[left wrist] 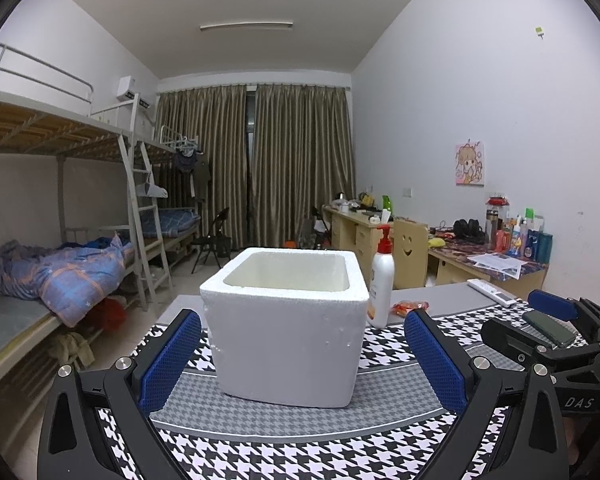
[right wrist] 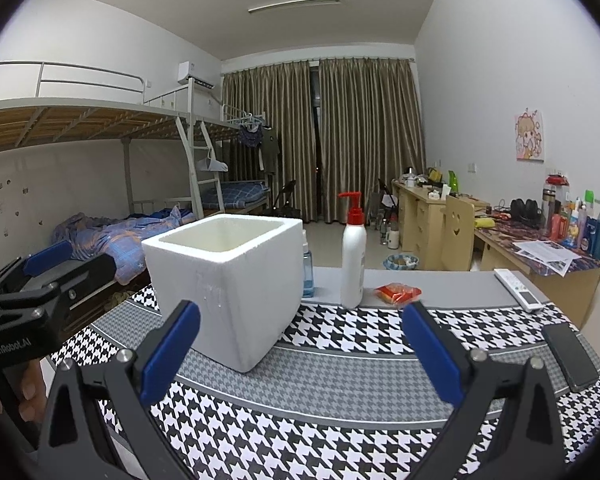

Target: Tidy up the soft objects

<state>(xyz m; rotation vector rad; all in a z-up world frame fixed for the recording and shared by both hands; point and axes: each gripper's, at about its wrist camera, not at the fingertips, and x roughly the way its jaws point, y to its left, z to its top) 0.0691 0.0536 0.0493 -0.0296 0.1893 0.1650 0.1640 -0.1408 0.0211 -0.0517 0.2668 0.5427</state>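
While nothing is held yet, worth noting from the left wrist view: left gripper (left wrist: 302, 354) spread wide and empty, jaws bracketing the white foam box (left wrist: 286, 326) without touching its walls. Box upright on the houndstooth mat (left wrist: 300, 452), open top up, interior apparently empty. Right behind its far right corner, a pump bottle (left wrist: 381, 280), very close or touching — cannot tell which. Just beyond that, a small orange-red soft packet (left wrist: 411, 306) lying flat on the grey table (left wrist: 440, 300). Right gripper (left wrist: 556, 320) low at the right edge, over a dark phone (left wrist: 548, 326).

Seen from the right wrist: right gripper (right wrist: 300, 350) likewise released and empty, aimed between box (right wrist: 228, 280) and packet (right wrist: 397, 293). Open mat ahead, so a clear lane to the packet; phone (right wrist: 571, 356) to the right and a remote (right wrist: 518, 286) toward the far edge, both well apart from that lane. A blue spray bottle (right wrist: 307, 268) tucked behind the box.

Likely trouble: the tall pump bottle (right wrist: 354, 256) just beside the packet, easily tipped by the left finger on a wide approach. Light foam box prone to sliding or tipping if nudged. Thin, slippery wrapper likely to skid rather than lift under a shallow pinch.
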